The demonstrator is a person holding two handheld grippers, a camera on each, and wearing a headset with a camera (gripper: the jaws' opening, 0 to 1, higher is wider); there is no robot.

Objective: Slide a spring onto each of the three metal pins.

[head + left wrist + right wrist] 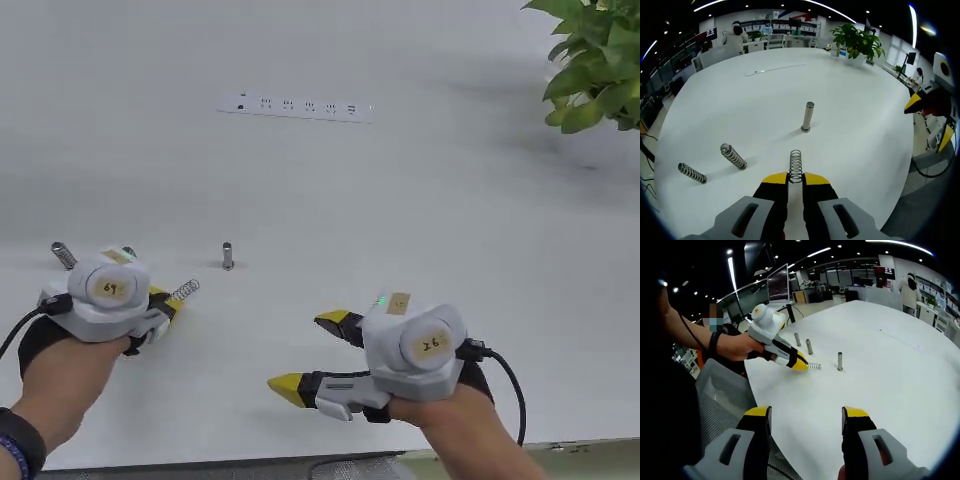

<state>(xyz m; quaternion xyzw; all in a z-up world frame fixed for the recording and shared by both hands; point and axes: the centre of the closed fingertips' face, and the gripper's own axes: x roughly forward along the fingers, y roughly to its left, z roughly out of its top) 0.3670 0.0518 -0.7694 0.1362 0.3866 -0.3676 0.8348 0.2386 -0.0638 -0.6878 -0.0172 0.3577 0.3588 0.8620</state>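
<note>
Right tongs [806, 413] gape wide; left tongs [801, 364] pinch a spring [815, 366] near a bare pin [839, 361].

An open-plan office: a big white meeting table [400, 200] carrying a power strip [295, 107], a potted plant [857, 42], a monitor [777, 287] and rows of ceiling spotlights [729, 251] beyond.

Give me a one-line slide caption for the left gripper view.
Left gripper pinches a small steel coil spring, with the bare upright metal pin ahead.

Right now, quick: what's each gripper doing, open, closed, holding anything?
Left gripper: closed on a spring.
Right gripper: open, holding nothing.
</note>
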